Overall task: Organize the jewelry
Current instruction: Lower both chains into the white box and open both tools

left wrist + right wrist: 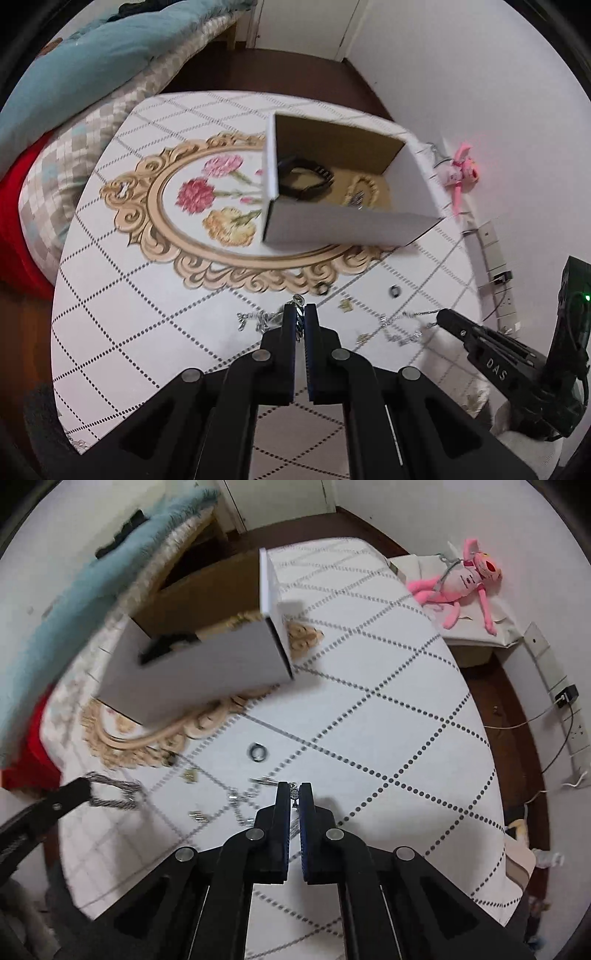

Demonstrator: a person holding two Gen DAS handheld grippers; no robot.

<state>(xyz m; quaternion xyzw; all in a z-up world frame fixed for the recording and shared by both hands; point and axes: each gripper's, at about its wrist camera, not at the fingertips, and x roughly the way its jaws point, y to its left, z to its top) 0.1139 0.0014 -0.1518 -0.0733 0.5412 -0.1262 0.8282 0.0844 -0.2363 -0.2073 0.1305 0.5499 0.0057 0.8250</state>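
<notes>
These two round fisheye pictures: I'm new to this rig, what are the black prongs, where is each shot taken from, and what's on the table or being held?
Each picture comes from a camera on a hand-held two-finger gripper, looking along its fingers. In the left wrist view the left gripper is shut on a silver chain; the right gripper shows at the side. In the right wrist view the right gripper is shut on a small silver piece. On the patterned tablecloth stands an open cardboard box holding a black band and a beaded bracelet. Loose items include a dark ring.
</notes>
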